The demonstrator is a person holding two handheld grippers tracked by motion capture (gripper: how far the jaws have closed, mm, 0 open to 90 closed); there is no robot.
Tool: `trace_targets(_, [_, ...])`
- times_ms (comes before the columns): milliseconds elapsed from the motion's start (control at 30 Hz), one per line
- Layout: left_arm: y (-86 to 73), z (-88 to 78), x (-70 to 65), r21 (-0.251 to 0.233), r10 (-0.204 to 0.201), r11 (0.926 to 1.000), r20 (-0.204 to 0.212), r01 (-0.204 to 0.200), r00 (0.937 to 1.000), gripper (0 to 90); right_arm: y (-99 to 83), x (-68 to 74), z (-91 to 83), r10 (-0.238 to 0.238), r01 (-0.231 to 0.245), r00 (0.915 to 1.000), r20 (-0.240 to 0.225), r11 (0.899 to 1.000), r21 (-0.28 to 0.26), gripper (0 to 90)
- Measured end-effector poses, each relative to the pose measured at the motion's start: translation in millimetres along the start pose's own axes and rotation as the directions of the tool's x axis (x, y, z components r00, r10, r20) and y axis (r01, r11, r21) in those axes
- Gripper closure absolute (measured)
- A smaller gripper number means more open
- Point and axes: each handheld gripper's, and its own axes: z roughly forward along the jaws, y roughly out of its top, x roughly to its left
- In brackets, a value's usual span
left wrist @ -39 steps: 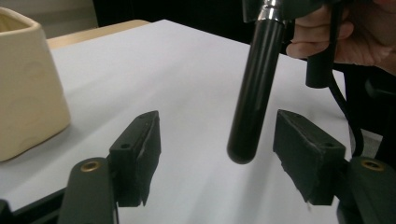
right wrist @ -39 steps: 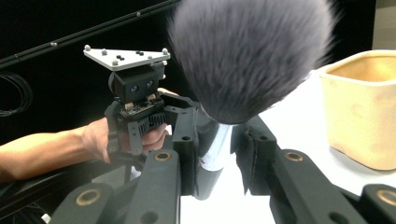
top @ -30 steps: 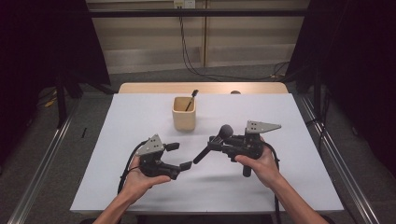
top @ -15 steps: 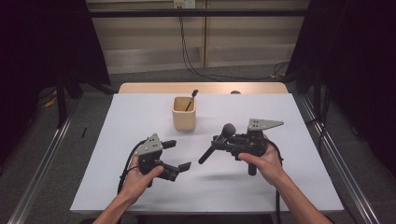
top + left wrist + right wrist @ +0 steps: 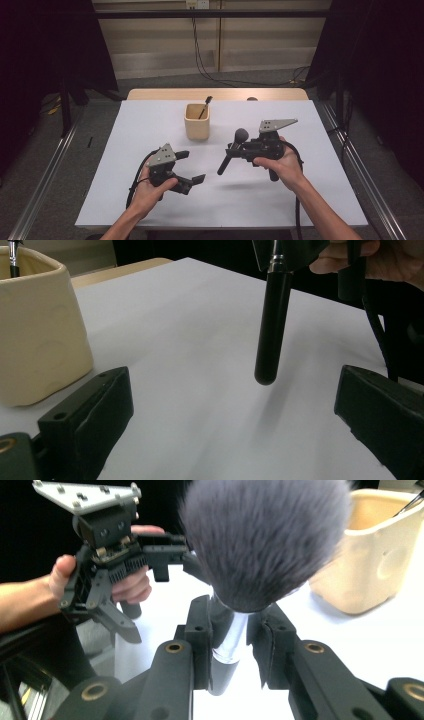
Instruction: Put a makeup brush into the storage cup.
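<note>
The right gripper [image 5: 239,149] clenches the brush [image 5: 232,151] above the table's [image 5: 120,150] middle, likely for the cup [image 5: 197,121], while the left gripper [image 5: 190,167] gapes empty.

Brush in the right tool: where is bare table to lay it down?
Bare white table lies under and right of the brush, and along the near edge between both hands. It is tighter behind, by the beige cup, and near the open left tool.

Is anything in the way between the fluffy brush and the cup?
Nothing visible. The right gripper holds the brush by its handle, and bare table lies between it and the cup, which already holds another brush.
</note>
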Motion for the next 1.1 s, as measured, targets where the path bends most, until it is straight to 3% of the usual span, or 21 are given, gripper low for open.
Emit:
trace_targets(333, [-0.3,1.2,0.1,0.010,0.003,0.9999,0.006,-0.003,1.0000,2.4,13.5,-2.3,12.3,-0.030,0.027,0.9991,0.028,0.993,0.115,71.8])
trace_targets(700, [1.8,13.6,-3.7,0.008,0.016,0.9998,0.022,-0.016,0.9996,3.0,25.1,6.0,25.8,-0.068,0.062,0.9976,0.013,0.966,0.249,71.8])
trace_targets(900, [5.4,24.6,-7.2,0.006,0.025,0.9997,0.043,-0.025,0.9988,5.0,29.9,9.4,29.9,-0.083,0.077,0.9965,0.011,0.958,0.274,71.8])
trace_targets(1100, [13.2,35.7,-9.6,0.028,0.024,0.9993,0.074,-0.026,0.9970,6.9,33.1,11.5,32.4,-0.089,0.082,0.9959,0.014,0.958,0.274,71.8])
